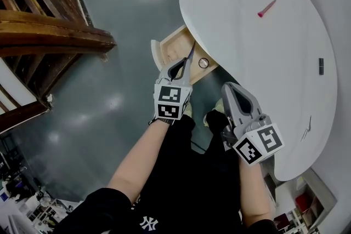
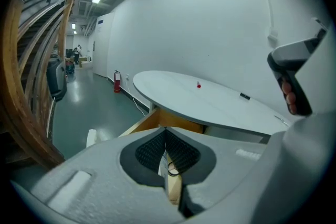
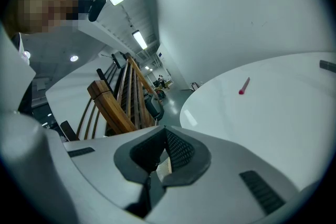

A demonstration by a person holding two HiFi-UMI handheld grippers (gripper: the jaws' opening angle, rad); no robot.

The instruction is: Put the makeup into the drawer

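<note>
Lying flat on the far part of the white oval table (image 1: 247, 46): a slim pink stick of makeup (image 1: 267, 9), well apart from the open pale wooden drawer (image 1: 171, 47) under the table's left edge. Probably light, stiff and smooth, and apt to roll. Best pinched gently across the middle of its length. Closed tight on nothing, tips over the drawer: the grey left gripper (image 1: 191, 51). Likewise closed and empty, by the table's near edge: the grey right gripper (image 1: 227, 87).

Two tools (image 1: 192, 49) (image 1: 226, 86), one table (image 1: 247, 63), one drawer (image 1: 171, 45), one pink makeup stick (image 1: 267, 9)
</note>
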